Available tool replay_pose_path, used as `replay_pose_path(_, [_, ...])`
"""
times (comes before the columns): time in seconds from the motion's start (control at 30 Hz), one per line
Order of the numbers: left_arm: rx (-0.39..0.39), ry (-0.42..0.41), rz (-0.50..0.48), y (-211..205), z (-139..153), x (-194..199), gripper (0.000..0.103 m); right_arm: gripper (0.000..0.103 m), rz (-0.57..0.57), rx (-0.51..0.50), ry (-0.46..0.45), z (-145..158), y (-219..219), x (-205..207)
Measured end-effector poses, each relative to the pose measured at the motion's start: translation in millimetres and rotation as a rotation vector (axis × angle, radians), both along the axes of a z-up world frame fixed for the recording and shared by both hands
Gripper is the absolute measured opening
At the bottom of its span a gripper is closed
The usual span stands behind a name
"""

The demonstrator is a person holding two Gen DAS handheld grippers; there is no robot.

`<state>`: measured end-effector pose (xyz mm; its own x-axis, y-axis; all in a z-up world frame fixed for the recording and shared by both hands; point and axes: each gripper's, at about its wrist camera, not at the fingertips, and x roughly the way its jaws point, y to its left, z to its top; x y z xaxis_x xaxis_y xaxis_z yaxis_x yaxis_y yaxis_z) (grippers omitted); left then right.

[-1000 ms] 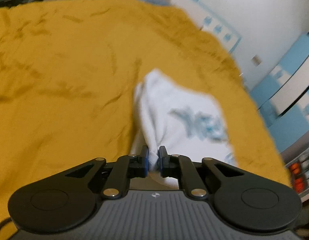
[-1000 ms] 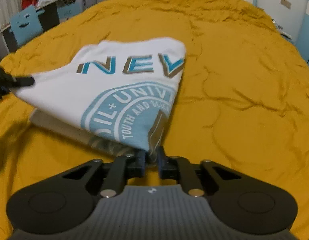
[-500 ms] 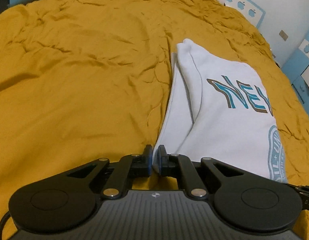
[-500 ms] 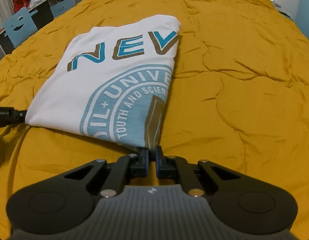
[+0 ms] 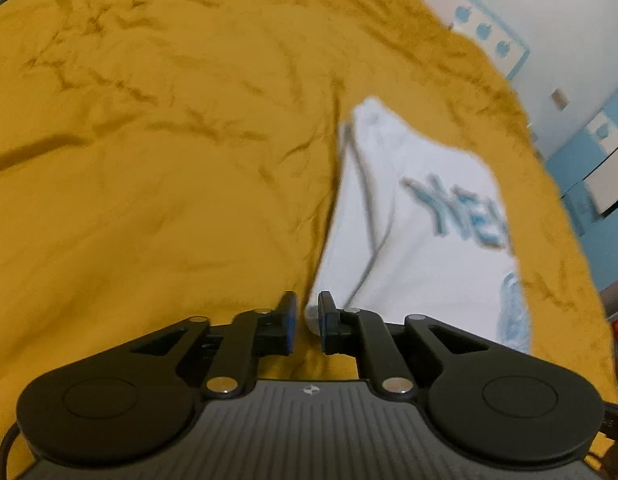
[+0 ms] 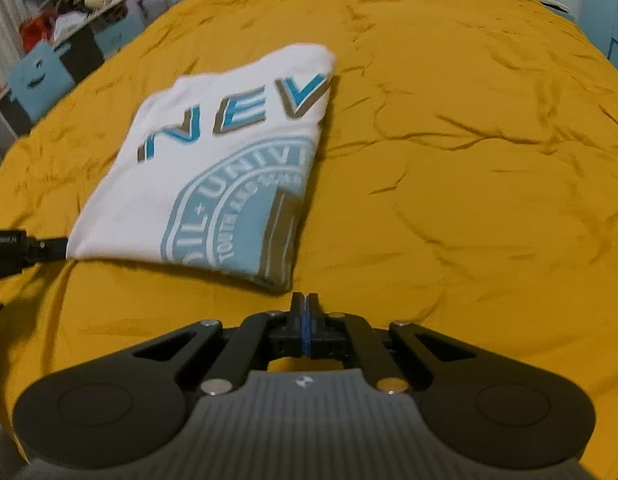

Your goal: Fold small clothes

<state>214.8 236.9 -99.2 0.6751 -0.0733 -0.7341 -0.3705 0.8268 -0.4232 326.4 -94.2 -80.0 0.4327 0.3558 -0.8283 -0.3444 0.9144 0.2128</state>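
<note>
A folded white T-shirt (image 6: 213,168) with blue and brown lettering and a round blue emblem lies flat on the yellow bedspread (image 6: 469,160). It also shows in the left wrist view (image 5: 421,232), blurred. My left gripper (image 5: 307,320) is open a little, with the shirt's near corner just ahead of its right finger and nothing held. My right gripper (image 6: 305,312) is shut and empty, just short of the shirt's near right corner. The left gripper's tip (image 6: 49,246) shows beside the shirt's left corner in the right wrist view.
The yellow bedspread (image 5: 149,160) is wrinkled all around the shirt. Shelves with clutter and blue boxes (image 6: 41,76) stand beyond the bed's far left edge. A white wall with blue furniture (image 5: 581,152) lies past the bed's right edge.
Both grippers have let go of the shirt, which now lies flat and folded. The left jaws have opened a little; the right gripper has pulled back and shut empty.
</note>
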Motion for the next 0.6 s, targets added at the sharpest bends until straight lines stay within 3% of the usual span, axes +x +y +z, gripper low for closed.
replay_pose_path(0.1, [-0.049,-0.110,-0.010,4.4,12.4,-2.2,0.024,0.001,-0.030,0.033,-0.020,10.9,-7.2,5.8])
replay_pose_path(0.17, [-0.053,-0.145,-0.010,5.5,19.4,2.5,0.032,0.009,-0.045,0.064,-0.032,17.5,-9.0,12.8])
replay_pose_path(0.23, [-0.026,-0.157,-0.023,4.9,26.2,12.9,0.036,0.028,-0.050,0.097,-0.048,22.7,-8.3,20.6])
replay_pose_path(0.33, [-0.006,-0.165,-0.040,6.6,31.9,31.5,0.043,0.035,-0.045,0.122,-0.087,28.8,-2.7,33.2])
replay_pose_path(0.43, [-0.036,-0.182,-0.045,11.7,33.7,49.5,0.059,0.044,-0.054,0.152,-0.098,29.6,3.8,48.7])
replay_pose_path(0.6, [-0.106,-0.196,-0.021,18.9,24.7,79.9,0.070,0.051,-0.065,0.169,-0.094,22.1,15.4,75.7])
